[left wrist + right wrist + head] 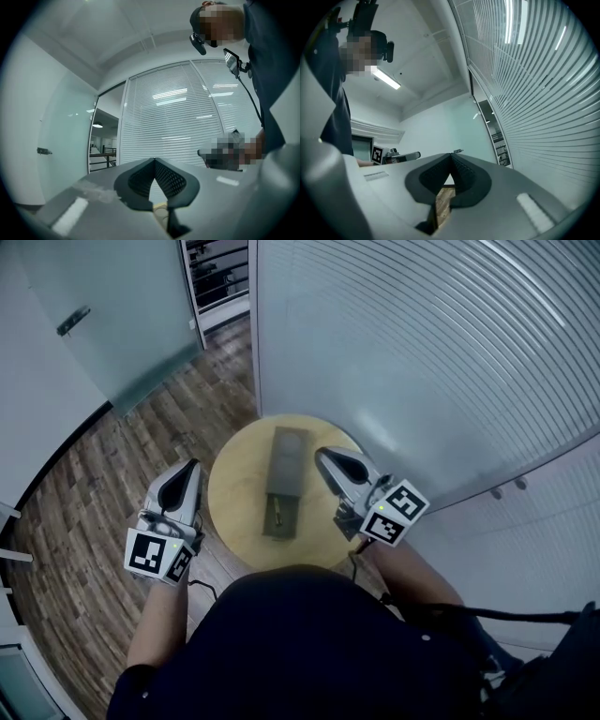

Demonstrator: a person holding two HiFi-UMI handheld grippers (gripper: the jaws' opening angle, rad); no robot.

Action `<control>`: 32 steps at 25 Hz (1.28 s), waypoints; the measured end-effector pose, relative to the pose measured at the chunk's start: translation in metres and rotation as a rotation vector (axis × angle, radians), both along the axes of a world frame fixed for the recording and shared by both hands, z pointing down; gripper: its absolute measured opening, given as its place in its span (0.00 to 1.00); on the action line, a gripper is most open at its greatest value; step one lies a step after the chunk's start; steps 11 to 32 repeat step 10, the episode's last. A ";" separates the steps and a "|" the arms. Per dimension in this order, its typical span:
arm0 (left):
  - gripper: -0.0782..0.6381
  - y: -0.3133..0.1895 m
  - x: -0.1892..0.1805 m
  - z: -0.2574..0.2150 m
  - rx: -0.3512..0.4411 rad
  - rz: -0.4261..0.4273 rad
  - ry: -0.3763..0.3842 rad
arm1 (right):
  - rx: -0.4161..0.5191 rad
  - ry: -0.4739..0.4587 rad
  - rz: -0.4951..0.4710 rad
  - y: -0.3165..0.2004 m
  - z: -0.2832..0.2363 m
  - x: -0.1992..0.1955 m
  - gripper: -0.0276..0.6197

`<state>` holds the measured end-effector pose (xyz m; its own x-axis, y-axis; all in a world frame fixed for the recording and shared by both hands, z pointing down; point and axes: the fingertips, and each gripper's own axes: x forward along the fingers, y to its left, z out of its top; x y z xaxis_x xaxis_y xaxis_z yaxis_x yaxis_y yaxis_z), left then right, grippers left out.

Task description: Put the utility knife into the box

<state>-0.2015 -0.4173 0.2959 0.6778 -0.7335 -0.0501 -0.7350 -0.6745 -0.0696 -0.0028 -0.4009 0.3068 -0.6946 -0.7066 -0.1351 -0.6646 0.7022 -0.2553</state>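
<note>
A long dark grey box (286,470) lies lengthwise on the small round wooden table (234,493). Its near end (280,517) is open, and a slim object with a pale spot lies inside; I cannot make out whether it is the utility knife. My left gripper (194,465) hangs over the floor left of the table, shut and empty. My right gripper (322,454) is over the table's right edge beside the box, shut with nothing between its fingers. Both gripper views look upward: the left gripper (153,160) and the right gripper (451,155) show their jaws pressed together.
A curved glass wall with blinds (422,352) stands close behind and right of the table. A frosted glass door (103,324) with a handle is at the far left. Wood-plank floor (103,484) surrounds the table. A black cable (506,617) runs from my right arm.
</note>
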 end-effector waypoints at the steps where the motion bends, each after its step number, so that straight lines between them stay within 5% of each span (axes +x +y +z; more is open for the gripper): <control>1: 0.11 0.000 0.000 0.001 -0.002 0.003 -0.005 | -0.001 -0.001 -0.001 -0.001 0.000 -0.001 0.06; 32: 0.11 -0.008 -0.001 0.013 -0.020 -0.009 -0.008 | -0.014 0.005 -0.011 -0.009 0.009 -0.003 0.06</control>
